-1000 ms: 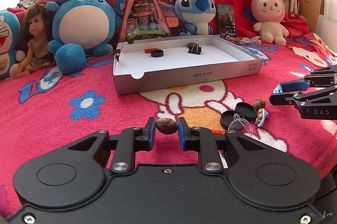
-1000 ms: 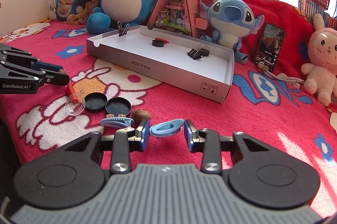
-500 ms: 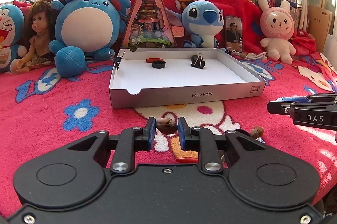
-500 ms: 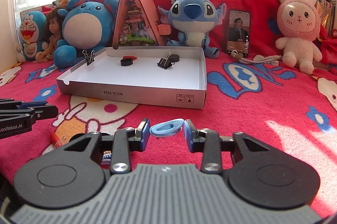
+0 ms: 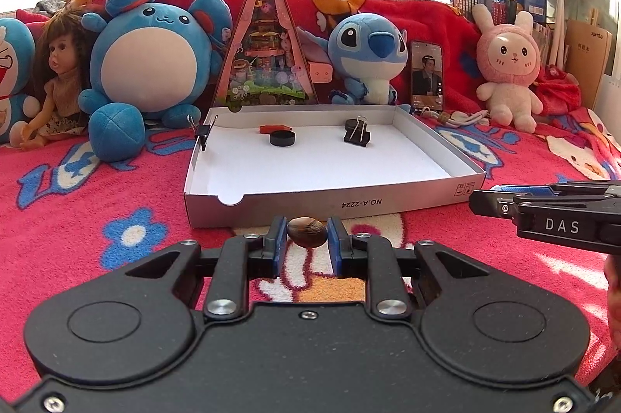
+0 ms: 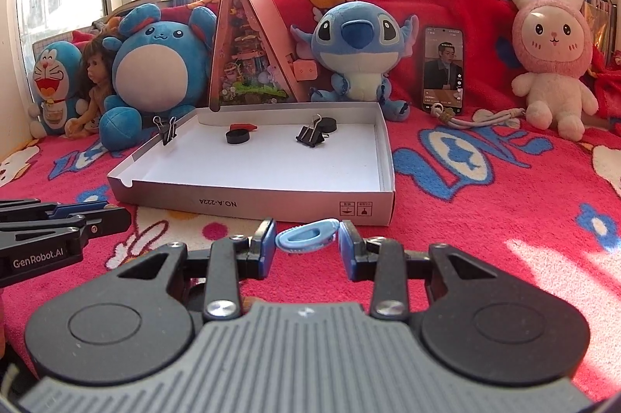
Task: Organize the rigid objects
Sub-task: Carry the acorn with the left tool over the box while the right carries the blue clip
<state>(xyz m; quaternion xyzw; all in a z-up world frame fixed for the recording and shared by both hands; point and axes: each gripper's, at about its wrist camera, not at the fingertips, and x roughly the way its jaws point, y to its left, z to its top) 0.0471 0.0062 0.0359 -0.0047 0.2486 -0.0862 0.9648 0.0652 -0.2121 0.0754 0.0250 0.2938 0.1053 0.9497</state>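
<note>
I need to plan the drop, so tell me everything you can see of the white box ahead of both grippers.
The white box is a shallow, open cardboard tray with white floor and low walls, lying flat on the red blanket. Its near wall has a notch and inverted printing. Inside, toward the back, lie a black disc, an orange piece and a black binder clip; another clip grips the left wall.

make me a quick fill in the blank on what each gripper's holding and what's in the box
1. The left gripper is shut on a brown ____.
2. The right gripper holds a hair clip coloured light ____.
3. One binder clip is clamped on the box's ____ wall.
4. The black round cap lies ____ the box.

Missing words: nut; blue; left; inside
</note>
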